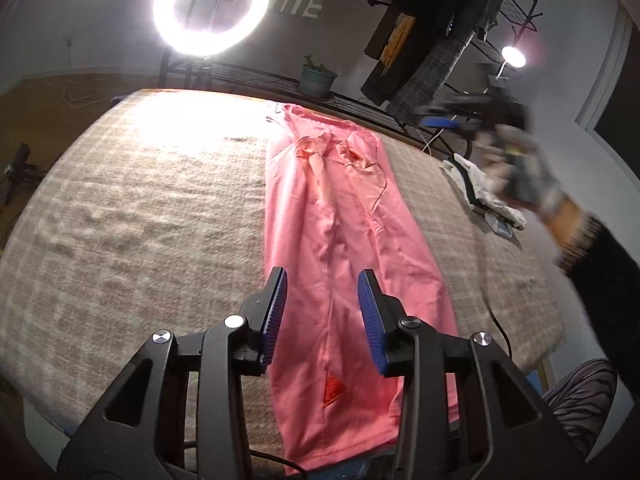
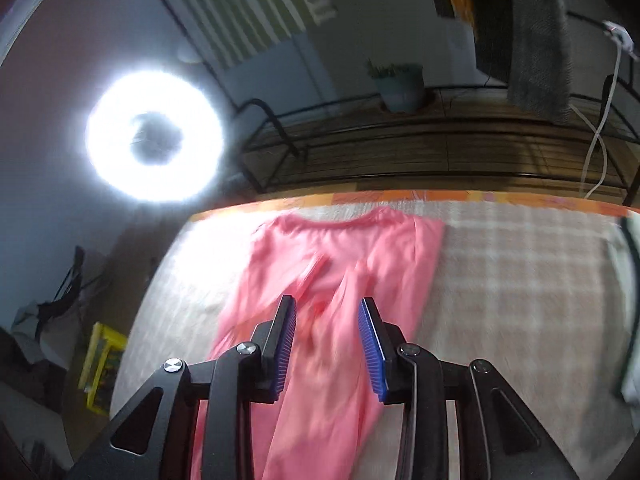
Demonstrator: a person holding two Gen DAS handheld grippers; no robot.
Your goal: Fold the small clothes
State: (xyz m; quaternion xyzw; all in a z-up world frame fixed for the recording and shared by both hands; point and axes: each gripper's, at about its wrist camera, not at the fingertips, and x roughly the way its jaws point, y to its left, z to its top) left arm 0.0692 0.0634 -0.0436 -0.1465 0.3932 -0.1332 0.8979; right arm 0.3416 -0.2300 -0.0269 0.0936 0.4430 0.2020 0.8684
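Note:
A pink garment (image 1: 344,240) lies on the plaid blanket (image 1: 140,220), folded lengthwise into a long narrow strip with its sleeves laid over the far part. My left gripper (image 1: 323,280) hangs open above the strip's near end, with nothing between the blue pads. In the right wrist view, which is blurred, my right gripper (image 2: 327,308) is open over the garment (image 2: 332,264), clear of the cloth. In the left wrist view a person's gloved hand (image 1: 520,172) holds that gripper raised above the blanket's right side.
A white crumpled cloth (image 1: 484,188) lies at the blanket's right edge. Behind the table stand a bright ring light (image 1: 211,8), a potted plant (image 1: 318,78) on a wire shelf, and a rack of hanging clothes (image 1: 440,40). A yellow crate (image 2: 102,364) sits on the floor.

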